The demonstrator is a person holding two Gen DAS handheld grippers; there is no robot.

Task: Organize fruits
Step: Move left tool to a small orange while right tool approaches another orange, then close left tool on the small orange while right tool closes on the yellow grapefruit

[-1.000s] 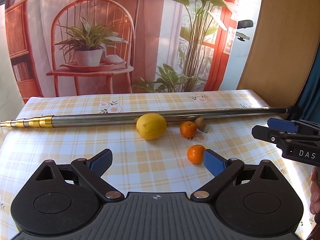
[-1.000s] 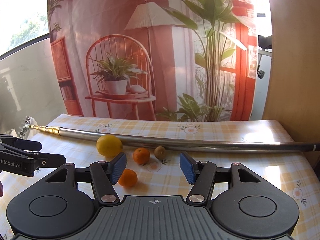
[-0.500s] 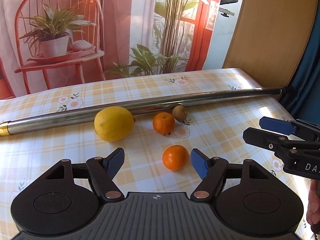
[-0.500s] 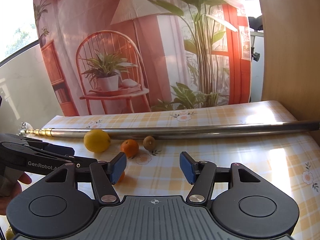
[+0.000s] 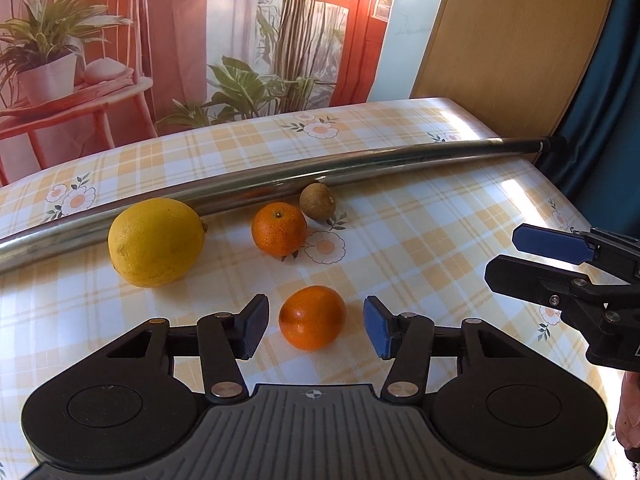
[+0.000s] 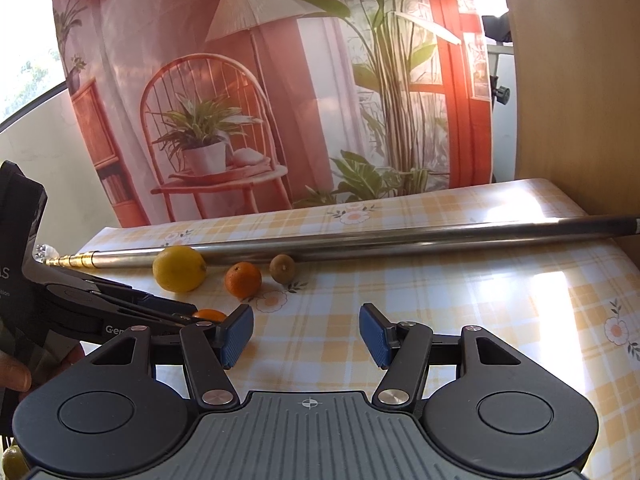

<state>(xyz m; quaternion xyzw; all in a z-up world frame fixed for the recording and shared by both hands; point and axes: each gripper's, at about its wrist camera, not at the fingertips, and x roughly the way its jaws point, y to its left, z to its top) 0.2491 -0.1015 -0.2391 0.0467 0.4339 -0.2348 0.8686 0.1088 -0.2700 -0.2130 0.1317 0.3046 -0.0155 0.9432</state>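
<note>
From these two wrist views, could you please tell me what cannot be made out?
- Near mandarin: in the right wrist view, mostly hidden behind the left tongs.
- Metal pole: its left end is cut off by the left wrist view's edge.
- Round yellow-green thing: cut off at the right wrist view's bottom-left corner, unidentifiable.
- Where the fruits should go: no container shows in either view.

Looks like a staged home corner set up for recording. Bench (image 5: 400, 216) covered with a glossy yellow-check cloth printed with daisies. Behind it hangs a printed backdrop (image 6: 280, 80) picturing a red room: wicker chair, potted plant, lamp, tall leafy plants, red window frame. Creases in the backdrop show it as a hanging sheet, not a real room. Beside it, a plain wood panel (image 5: 508, 40) and a dark blue curtain (image 5: 608, 120). Sunlight falls across the cloth. A long metal pole (image 6: 400, 240) lies across the bench.
</note>
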